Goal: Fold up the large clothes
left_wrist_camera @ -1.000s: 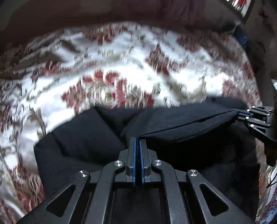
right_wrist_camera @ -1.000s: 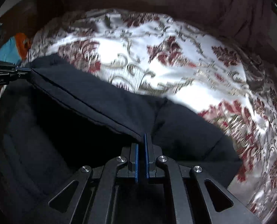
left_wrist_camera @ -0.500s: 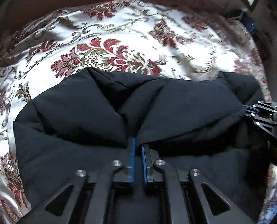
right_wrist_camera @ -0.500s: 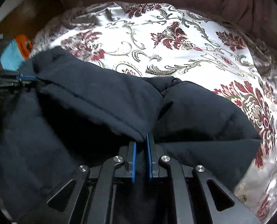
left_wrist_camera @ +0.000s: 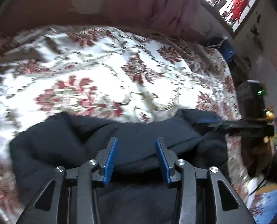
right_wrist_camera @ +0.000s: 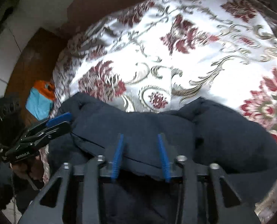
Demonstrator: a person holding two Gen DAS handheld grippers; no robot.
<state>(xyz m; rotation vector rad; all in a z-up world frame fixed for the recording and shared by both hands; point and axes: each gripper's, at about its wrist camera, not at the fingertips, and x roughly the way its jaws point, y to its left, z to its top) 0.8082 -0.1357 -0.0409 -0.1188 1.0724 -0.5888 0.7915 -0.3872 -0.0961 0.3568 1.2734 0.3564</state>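
A large dark navy garment (left_wrist_camera: 86, 141) lies folded over on the floral bedspread (left_wrist_camera: 93, 74), and it also shows in the right wrist view (right_wrist_camera: 222, 134). My left gripper (left_wrist_camera: 136, 141) is open just above the garment's folded edge, its blue pads apart and holding nothing. My right gripper (right_wrist_camera: 141, 138) is open too, over the same fold. Each gripper shows in the other's view: the right one (left_wrist_camera: 211, 123) at the garment's right end, the left one (right_wrist_camera: 61, 121) at its left end.
The white, red and gold bedspread (right_wrist_camera: 175, 65) stretches beyond the garment. A maroon curtain (left_wrist_camera: 157, 5) and a window (left_wrist_camera: 231, 1) stand behind the bed. An orange and blue bundle (right_wrist_camera: 41, 99) lies on the floor at the left.
Both grippers were shut on the garment's lifted edge. They brought it forward and down, then opened and let it go; the fold now rests on the garment.
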